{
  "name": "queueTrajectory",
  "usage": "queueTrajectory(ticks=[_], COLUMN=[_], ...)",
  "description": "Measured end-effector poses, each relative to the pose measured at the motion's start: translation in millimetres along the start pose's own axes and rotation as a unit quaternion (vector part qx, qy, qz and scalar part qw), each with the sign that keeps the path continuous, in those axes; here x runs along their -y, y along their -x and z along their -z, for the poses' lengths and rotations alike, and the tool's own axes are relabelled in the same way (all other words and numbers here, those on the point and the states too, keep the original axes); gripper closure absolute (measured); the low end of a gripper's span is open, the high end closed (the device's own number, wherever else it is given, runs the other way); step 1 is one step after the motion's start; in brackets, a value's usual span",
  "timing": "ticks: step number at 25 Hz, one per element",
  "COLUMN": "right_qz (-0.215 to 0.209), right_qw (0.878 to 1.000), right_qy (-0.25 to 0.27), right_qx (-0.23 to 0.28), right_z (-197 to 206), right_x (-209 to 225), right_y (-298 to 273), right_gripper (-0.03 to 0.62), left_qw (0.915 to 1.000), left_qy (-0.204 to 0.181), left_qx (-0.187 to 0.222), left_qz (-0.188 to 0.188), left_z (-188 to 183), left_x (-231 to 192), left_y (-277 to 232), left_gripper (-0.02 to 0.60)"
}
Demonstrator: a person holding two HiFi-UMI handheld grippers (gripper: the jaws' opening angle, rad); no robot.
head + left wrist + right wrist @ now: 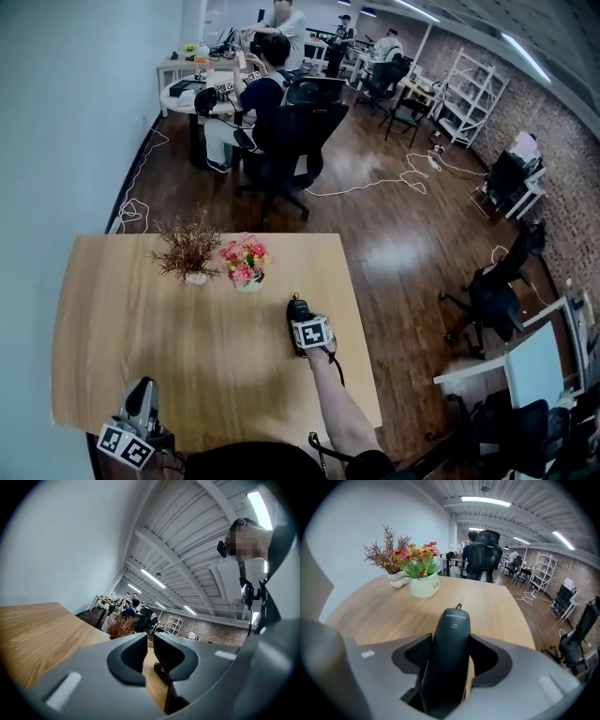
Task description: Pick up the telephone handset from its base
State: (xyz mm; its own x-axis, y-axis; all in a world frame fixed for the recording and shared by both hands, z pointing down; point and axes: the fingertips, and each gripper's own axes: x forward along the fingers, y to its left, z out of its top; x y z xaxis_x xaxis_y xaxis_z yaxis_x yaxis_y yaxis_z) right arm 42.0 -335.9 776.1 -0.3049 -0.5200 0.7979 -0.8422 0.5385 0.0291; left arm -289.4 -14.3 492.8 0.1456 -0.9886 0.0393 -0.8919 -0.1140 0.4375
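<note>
The dark telephone handset (453, 620) lies lengthwise between the jaws of my right gripper (450, 644), and both pads sit against its sides. In the head view the handset (297, 307) shows as a dark shape on the wooden table (187, 328), just beyond the right gripper (302, 321) and its marker cube. Its base is hidden under the gripper and handset. My left gripper (141, 401) hangs at the table's near left corner, far from the phone. In the left gripper view its jaws (150, 641) stand nearly together with nothing between them.
A white pot of pink and yellow flowers (246, 262) and a small pot of dried brown twigs (190, 251) stand at the table's far side. The right table edge (361, 319) lies close to the phone. Office chairs and seated people fill the room beyond.
</note>
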Motion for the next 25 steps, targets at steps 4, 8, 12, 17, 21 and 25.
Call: queueTrajectory(ticks=[4,8,12,17,21,25], right_qz=[-0.008,-0.006,-0.009,-0.016,-0.023,-0.024], right_qw=[1.000,1.000,0.999,0.999,0.999,0.998], right_qy=[-0.001,-0.012,-0.034,-0.029,-0.023,-0.026], right_qx=[0.008,0.018,0.035,0.037,0.039,0.056], right_z=[1,2,-5,-6,-8,-16], right_x=[0,5,11,6,0,0], right_y=[-2,4,8,15,15,29], right_gripper=[0.338,0.338,0.350,0.359,0.362,0.365], left_qw=[0.9999,0.9999,0.9997,0.9997,0.9998,0.9999], left_qy=[-0.003,-0.006,-0.009,-0.006,-0.001,0.000], left_qx=[-0.002,-0.003,-0.005,-0.005,-0.004,0.000], left_qz=[0.011,0.015,0.020,0.023,0.018,0.012], left_z=[3,2,1,2,3,0], left_x=[6,11,12,16,15,10], left_y=[-8,-12,-17,-12,-7,-2], left_gripper=[0.535,0.535,0.535,0.535,0.535,0.535])
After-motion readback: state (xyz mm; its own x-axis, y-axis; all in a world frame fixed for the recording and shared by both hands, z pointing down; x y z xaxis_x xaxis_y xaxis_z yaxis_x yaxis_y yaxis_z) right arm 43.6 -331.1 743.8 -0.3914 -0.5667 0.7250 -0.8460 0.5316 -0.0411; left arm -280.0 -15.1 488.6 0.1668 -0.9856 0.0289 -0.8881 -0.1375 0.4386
